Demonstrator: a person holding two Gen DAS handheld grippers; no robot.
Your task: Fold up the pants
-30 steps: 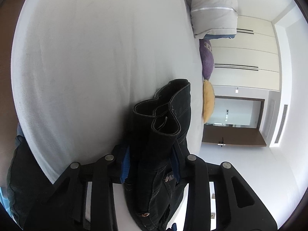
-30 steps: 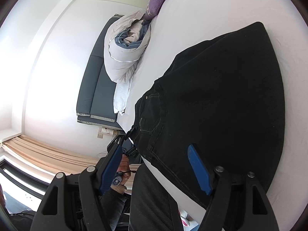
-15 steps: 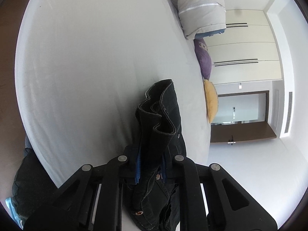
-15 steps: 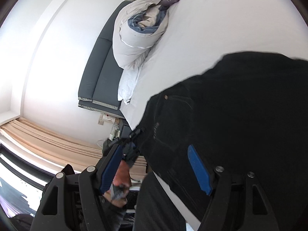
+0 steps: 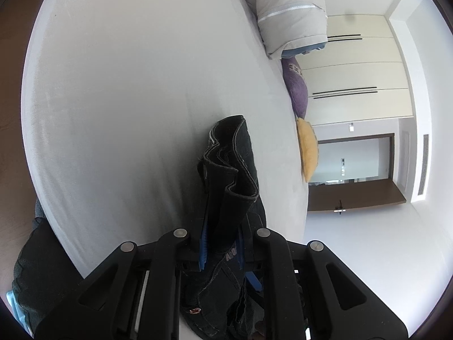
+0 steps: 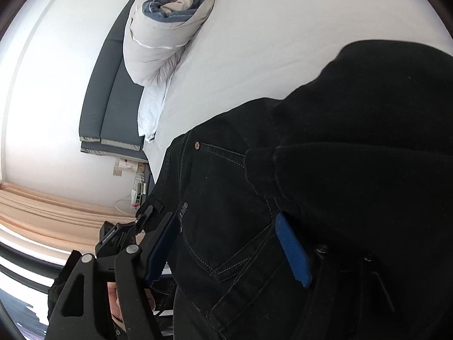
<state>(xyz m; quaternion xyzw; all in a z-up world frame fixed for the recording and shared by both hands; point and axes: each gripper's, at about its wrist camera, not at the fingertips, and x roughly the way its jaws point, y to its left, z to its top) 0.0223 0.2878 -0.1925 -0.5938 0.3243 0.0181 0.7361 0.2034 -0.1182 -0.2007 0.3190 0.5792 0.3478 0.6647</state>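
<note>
Held tight in the left gripper [image 5: 220,250]: a bunched edge of the black pants [image 5: 230,170], jaws pinched narrow on the cloth. Right gripper [image 6: 226,246] over the pocket part, jaws wide, nothing squeezed. Farther out, pants spread dark on the white bed [image 5: 127,85]. Looked partly folded; last fold and smoothing likely left. Beyond, rolled duvet [image 6: 167,28].

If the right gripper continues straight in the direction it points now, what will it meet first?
Most likely the black pants on the bed: the right gripper is open, with denim directly ahead between its blue pads. Depth is hard to judge.
</note>
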